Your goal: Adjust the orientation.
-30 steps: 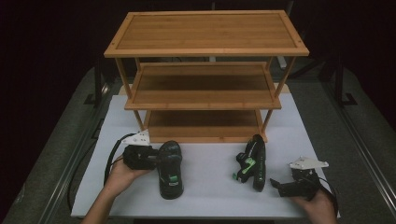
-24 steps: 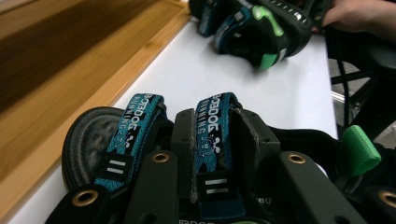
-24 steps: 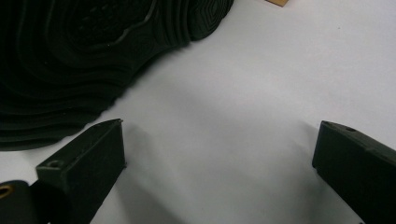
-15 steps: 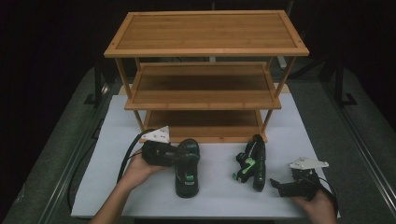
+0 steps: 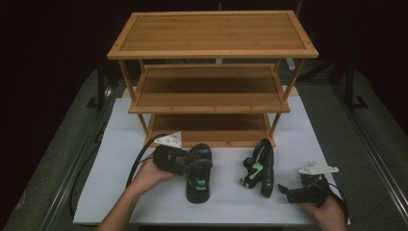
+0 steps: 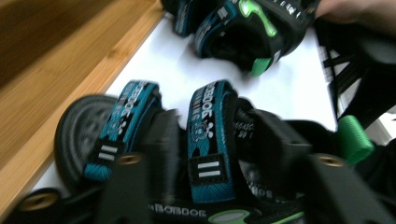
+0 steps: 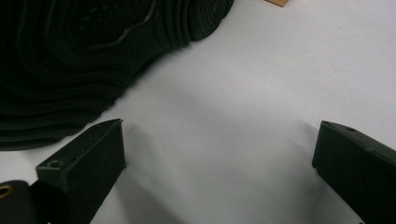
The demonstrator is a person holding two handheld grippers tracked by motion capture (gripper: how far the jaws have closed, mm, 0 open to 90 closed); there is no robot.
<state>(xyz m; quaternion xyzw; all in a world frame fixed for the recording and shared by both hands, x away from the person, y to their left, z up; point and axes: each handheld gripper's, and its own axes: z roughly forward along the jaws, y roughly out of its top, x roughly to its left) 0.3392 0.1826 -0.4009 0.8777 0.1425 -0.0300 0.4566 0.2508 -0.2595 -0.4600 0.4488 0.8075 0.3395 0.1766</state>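
Two black sandals with teal straps and green trim lie on the white mat point(image 5: 120, 159) in front of a three-tier bamboo shelf point(image 5: 211, 103). My left gripper point(image 5: 185, 163) is shut on the left sandal point(image 5: 198, 175), jaws clamped across its strapped upper; up close, the left gripper point(image 6: 212, 126) pinches that sandal point(image 6: 135, 107). The second sandal point(image 5: 260, 168) lies on its side to the right, seen also as the far sandal point(image 6: 243, 23). My right gripper point(image 5: 284, 190) rests open on the mat just right of it; between its jaws the right gripper point(image 7: 219, 149) holds nothing, the sandal's sole point(image 7: 70, 56) close by.
The shelf's bottom board point(image 6: 70, 60) runs just beyond the held sandal. All three shelf tiers are bare. A black cable point(image 5: 137, 163) trails from the left gripper over the mat. Dark table rails point(image 5: 370, 139) flank the mat on both sides.
My left gripper has carried the left sandal rightward and a little toward the shelf, closer to the second sandal. The right gripper and second sandal have stayed put.
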